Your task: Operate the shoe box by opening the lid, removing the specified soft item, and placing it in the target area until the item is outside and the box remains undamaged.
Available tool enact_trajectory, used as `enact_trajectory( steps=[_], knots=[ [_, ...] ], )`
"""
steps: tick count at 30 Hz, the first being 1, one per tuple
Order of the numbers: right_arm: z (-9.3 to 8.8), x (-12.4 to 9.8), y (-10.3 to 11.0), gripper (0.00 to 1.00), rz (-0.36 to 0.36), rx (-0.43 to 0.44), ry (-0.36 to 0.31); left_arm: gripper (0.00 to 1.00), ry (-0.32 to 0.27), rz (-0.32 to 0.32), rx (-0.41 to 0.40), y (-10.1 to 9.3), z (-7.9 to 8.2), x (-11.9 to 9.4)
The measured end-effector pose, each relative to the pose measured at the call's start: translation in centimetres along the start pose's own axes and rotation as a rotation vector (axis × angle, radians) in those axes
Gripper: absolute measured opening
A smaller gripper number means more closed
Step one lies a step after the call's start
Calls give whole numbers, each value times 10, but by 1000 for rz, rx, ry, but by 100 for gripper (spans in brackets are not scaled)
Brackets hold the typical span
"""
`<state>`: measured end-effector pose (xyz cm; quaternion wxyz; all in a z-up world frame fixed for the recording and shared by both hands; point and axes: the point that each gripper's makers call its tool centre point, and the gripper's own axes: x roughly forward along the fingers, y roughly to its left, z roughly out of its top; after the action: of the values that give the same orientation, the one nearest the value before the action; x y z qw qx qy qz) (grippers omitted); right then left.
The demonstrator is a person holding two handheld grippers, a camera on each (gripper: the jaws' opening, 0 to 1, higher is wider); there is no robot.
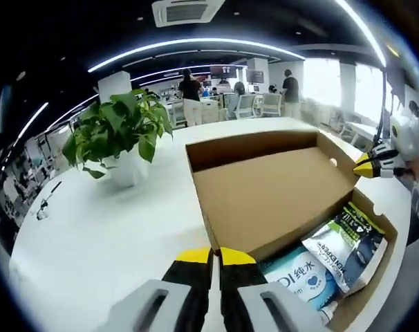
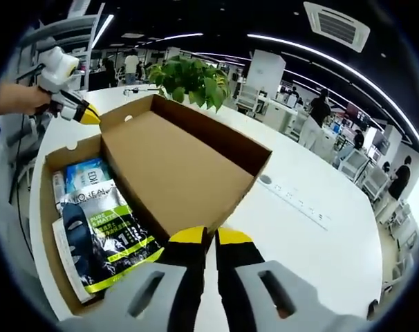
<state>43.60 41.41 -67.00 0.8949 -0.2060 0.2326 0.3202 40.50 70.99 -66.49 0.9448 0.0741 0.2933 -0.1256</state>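
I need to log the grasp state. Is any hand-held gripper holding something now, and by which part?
Both hold the brown cardboard shoe box by its open lid: the left hand-held gripper and the right hand-held gripper are each shut on opposite lid edges.

Left gripper (image 1: 215, 261) and right gripper (image 2: 209, 241): grey bodies, black jaws, yellow tips

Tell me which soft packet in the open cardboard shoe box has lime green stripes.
The dark packet with lime green stripes, nearest the right gripper; the blue-and-white packet beyond it has none.
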Motion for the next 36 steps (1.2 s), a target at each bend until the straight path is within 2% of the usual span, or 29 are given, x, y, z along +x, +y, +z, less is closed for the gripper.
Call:
enact_trajectory(
  steps=[21,31,36],
  knots=[
    [-6,11,-4,5,14,32,30,2,19,10,1,2,1,9],
    [-9,16,-5,5,10,83,46,2,41,22,-19,3,1,13],
    [-11,17,-7,5,7,120,52,2,75,19,-17,1,-5,17]
  ],
)
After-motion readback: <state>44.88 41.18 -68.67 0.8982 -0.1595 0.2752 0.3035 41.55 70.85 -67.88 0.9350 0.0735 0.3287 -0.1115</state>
